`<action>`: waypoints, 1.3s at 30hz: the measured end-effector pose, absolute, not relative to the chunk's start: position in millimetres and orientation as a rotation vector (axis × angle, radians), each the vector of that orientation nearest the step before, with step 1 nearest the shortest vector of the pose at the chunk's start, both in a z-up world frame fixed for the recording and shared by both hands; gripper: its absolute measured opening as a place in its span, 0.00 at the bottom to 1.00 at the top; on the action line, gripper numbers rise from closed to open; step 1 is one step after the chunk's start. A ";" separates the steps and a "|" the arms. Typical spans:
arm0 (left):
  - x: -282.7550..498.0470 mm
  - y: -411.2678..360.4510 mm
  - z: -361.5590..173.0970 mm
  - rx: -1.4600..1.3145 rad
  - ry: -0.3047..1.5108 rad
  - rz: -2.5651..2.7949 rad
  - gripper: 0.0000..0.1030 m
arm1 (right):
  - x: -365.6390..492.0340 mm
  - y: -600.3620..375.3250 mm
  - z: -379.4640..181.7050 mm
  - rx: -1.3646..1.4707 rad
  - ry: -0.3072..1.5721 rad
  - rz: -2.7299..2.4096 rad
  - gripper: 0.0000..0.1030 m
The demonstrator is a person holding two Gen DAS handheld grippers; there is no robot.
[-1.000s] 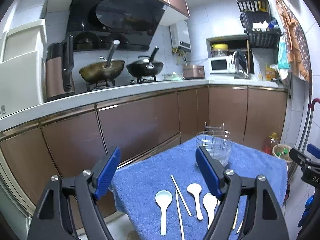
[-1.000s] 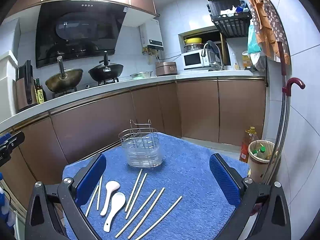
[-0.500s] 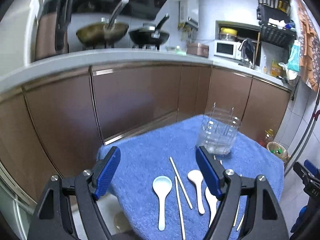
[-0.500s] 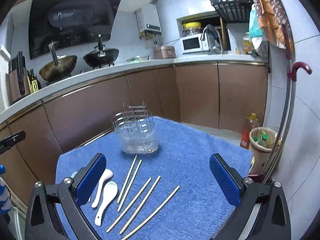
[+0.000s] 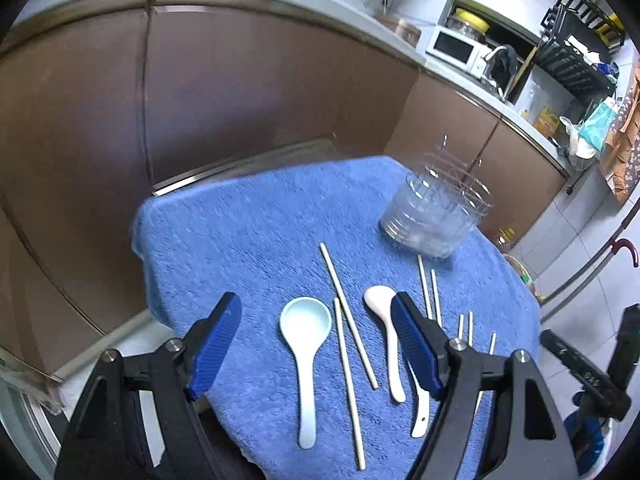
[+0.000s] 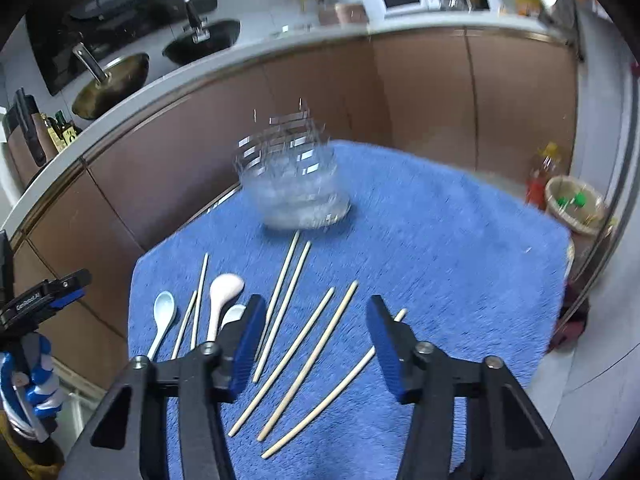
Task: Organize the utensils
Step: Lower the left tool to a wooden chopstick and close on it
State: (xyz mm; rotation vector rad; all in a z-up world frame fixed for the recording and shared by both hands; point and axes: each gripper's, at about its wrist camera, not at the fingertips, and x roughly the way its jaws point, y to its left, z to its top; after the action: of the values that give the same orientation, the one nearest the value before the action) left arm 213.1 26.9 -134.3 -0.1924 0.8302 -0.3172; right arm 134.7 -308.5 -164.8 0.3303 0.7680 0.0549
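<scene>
Both views have tipped down from the kitchen wall onto the blue towel (image 6: 440,240) covering the tabletop. The right claw (image 6: 316,346) has just been narrowing and now stands half-open over the loose chopsticks (image 6: 304,356), gripping nothing. The left claw (image 5: 316,344) gapes wide above the pale blue spoon (image 5: 306,332), empty. The clear utensil holder (image 6: 294,184), upper centre, is still unfilled, so sorting has barely begun.

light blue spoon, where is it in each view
Left wrist view: light blue spoon lies low centre, between the open jaws.
Right wrist view: the same spoon lies far left on the towel.
Shared landmark: clear utensil holder at the towel's far end.
</scene>
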 end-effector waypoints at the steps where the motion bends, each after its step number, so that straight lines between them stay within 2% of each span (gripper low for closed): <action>1: 221.9 22.8 -136.2 -0.189 0.855 -0.336 0.73 | 141.5 -308.5 -169.8 0.345 0.797 0.071 0.41; 5: 266.5 2.6 -146.0 -0.187 0.975 -0.388 0.71 | 163.1 -311.7 -181.6 0.391 0.885 0.100 0.31; 7: 287.5 -10.2 -152.5 -0.195 1.040 -0.408 0.66 | 176.4 -314.8 -188.5 0.417 0.929 0.105 0.27; 10: 315.3 -30.1 -166.0 -0.168 1.120 -0.412 0.57 | 194.1 -318.2 -197.3 0.422 0.986 0.093 0.25; 16: 350.8 -50.4 -197.9 -0.139 1.237 -0.369 0.45 | 223.5 -326.3 -220.6 0.435 1.097 0.061 0.23; 21: 373.4 -53.5 -213.1 -0.126 1.284 -0.329 0.44 | 240.2 -327.4 -238.2 0.421 1.149 0.032 0.22; 25: 383.4 -57.1 -223.4 -0.104 1.320 -0.313 0.31 | 251.1 -329.4 -249.7 0.410 1.187 0.017 0.14; 27: 387.0 -56.0 -227.6 -0.093 1.339 -0.298 0.29 | 253.9 -325.3 -252.9 0.387 1.202 0.027 0.12; 30: 394.2 -55.0 -233.9 -0.093 1.358 -0.278 0.28 | 255.2 -322.9 -253.0 0.365 1.209 0.031 0.12; 33: 398.6 -59.5 -241.1 -0.085 1.376 -0.272 0.21 | 255.3 -321.8 -254.5 0.347 1.217 0.033 0.11; 36: 402.1 -66.3 -244.9 -0.071 1.386 -0.248 0.19 | 254.9 -319.3 -253.1 0.334 1.222 0.034 0.11; 39: 404.7 -70.1 -249.4 -0.053 1.390 -0.220 0.09 | 254.7 -318.8 -250.5 0.320 1.222 0.030 0.11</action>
State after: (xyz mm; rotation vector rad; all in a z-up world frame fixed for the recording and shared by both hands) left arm 404.7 -70.1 -249.4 -0.0531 1.3898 -0.2201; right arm 254.7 -318.8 -250.5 0.3198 1.2223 0.0302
